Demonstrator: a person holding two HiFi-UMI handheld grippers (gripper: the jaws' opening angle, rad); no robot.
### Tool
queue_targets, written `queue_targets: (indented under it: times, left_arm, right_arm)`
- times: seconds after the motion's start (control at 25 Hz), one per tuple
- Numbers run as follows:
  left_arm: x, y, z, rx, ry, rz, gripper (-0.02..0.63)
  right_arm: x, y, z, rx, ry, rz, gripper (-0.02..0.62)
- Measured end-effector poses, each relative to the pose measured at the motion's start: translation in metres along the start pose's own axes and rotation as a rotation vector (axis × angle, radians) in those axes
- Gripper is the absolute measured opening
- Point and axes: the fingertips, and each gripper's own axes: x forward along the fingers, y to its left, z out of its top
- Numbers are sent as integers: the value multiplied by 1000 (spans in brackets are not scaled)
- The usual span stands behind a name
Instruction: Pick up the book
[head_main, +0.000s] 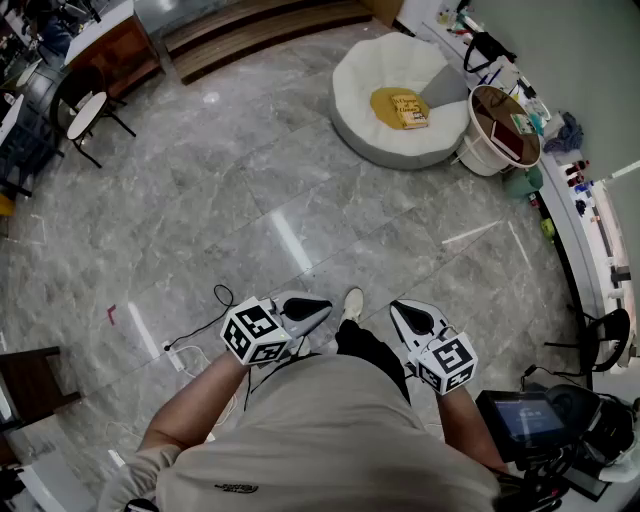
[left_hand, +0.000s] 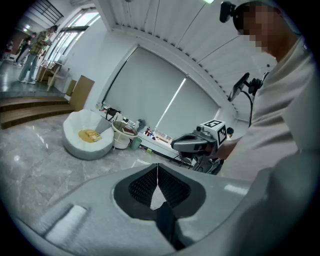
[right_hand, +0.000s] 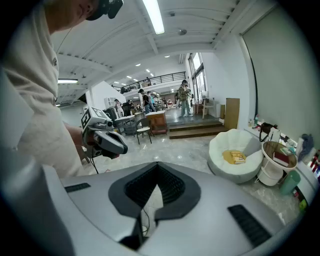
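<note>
A yellow book (head_main: 408, 110) lies on a yellow cushion in a white round beanbag seat (head_main: 362, 78) far across the floor; it also shows small in the left gripper view as the book (left_hand: 92, 134) and in the right gripper view as the book (right_hand: 236, 157). My left gripper (head_main: 322, 307) is held close to the person's body, shut, with nothing between its jaws. My right gripper (head_main: 399, 310) is beside it, also shut and empty. Both are far from the book. In the gripper views, the left gripper (left_hand: 158, 166) and the right gripper (right_hand: 157, 165) show their jaw tips meeting.
A round white basket table (head_main: 503, 128) with items stands right of the beanbag. A long white counter (head_main: 590, 225) with small objects runs along the right wall. A cable and power strip (head_main: 178, 354) lie on the marble floor by the feet. A chair (head_main: 90, 113) and wooden steps (head_main: 250, 30) are at the back left.
</note>
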Motion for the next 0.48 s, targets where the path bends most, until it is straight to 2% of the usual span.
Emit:
queue_targets:
  times: [0.12, 0.24, 0.48]
  left_arm:
    - [27, 1, 15, 21, 20, -1, 9]
    - [51, 6, 37, 26, 6, -12, 9]
    - [116, 18, 88, 13, 23, 4, 9]
  right_arm:
    - [-6, -25, -3, 8, -1, 5, 12]
    - [-8, -60, 4, -6, -20, -3, 12]
    - [-17, -133, 18, 14, -54, 18, 12]
